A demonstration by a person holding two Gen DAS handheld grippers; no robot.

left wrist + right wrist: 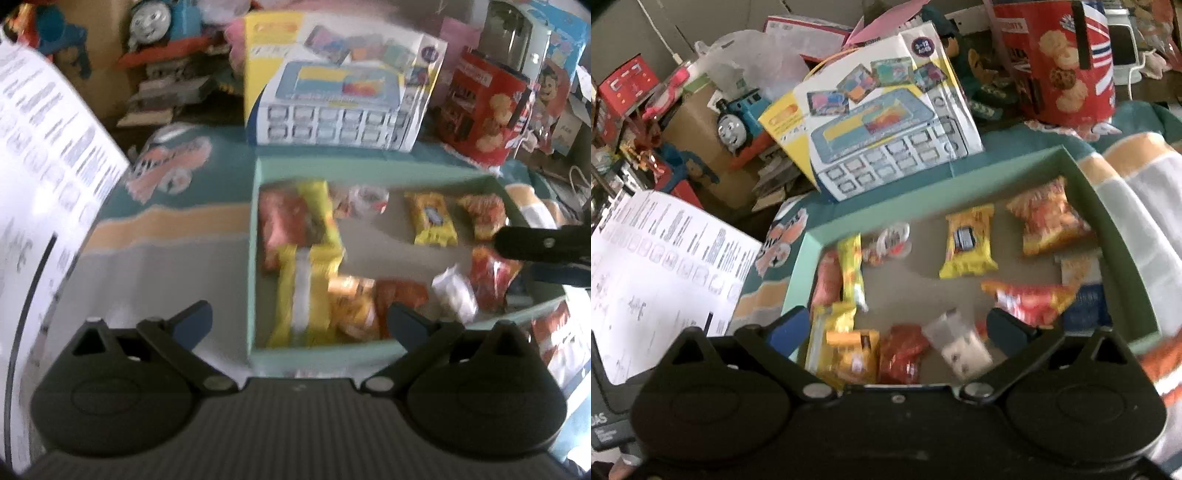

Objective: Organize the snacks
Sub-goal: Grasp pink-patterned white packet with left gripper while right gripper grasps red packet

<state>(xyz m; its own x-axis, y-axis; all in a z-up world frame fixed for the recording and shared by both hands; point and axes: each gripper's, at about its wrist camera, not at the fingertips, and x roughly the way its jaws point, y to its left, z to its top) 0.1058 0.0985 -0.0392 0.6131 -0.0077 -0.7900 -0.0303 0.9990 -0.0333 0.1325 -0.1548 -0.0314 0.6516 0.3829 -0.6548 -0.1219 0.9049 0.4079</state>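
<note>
Nearest me, my left tool (300, 325) and right tool (897, 330) gape wide, holding nothing. Beyond them, the snack packets (967, 240) already lie inside the green box (1123, 236), mostly gathered, loosely arranged; tidying remains.

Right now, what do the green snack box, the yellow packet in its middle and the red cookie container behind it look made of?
Green box: seems matte cardboard, with flat, dull walls and a plain grey-brown floor. Yellow packet: looks like glossy plastic film, with crimped ends. Red cookie container: printed, slightly shiny; tin or coated card, the blur leaves it open.
</note>
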